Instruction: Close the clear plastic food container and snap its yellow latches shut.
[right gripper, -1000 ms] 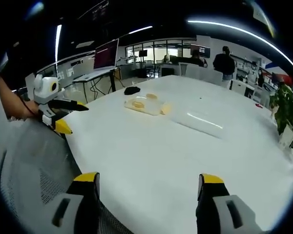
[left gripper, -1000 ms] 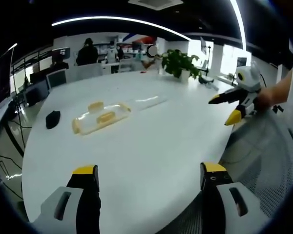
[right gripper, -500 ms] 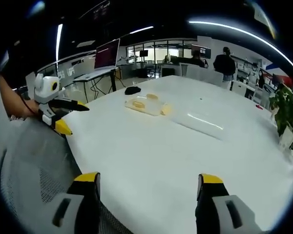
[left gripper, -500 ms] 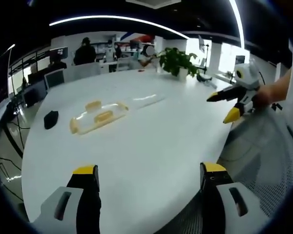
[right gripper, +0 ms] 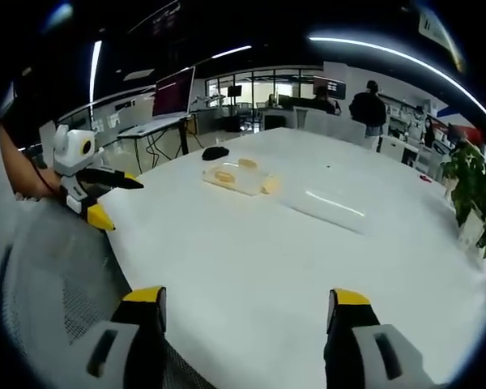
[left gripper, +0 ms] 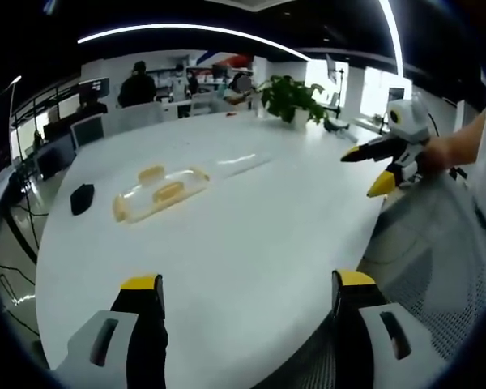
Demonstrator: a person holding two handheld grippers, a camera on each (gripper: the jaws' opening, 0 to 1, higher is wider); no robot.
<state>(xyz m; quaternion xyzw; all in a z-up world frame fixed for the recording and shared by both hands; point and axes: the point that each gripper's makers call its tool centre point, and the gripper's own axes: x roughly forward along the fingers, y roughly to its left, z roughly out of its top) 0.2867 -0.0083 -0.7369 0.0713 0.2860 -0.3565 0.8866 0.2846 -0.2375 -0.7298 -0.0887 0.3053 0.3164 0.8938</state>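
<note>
Approach stage, nothing grasped. Left gripper (left gripper: 239, 293) and right gripper (right gripper: 241, 301), jaws wide and empty, hover above the near table (left gripper: 251, 235) edge. Container (left gripper: 155, 193) with yellow latches (left gripper: 168, 192) lies mid-table, well apart; next comes reaching it.

The left hand-held gripper (left gripper: 247, 296), grey-bodied with black jaws tipped in yellow, holds its two jaws wide apart with nothing between them. In the right gripper view it (right gripper: 105, 198) enters from the left, jaws spread, gripped by a hand (right gripper: 32, 182). The right hand-held gripper (right gripper: 247, 306), of the same make, also has its jaws parted and empty. In the left gripper view it (left gripper: 364, 168) comes in from the right, held by a hand (left gripper: 437, 154) on a bare forearm.
</note>
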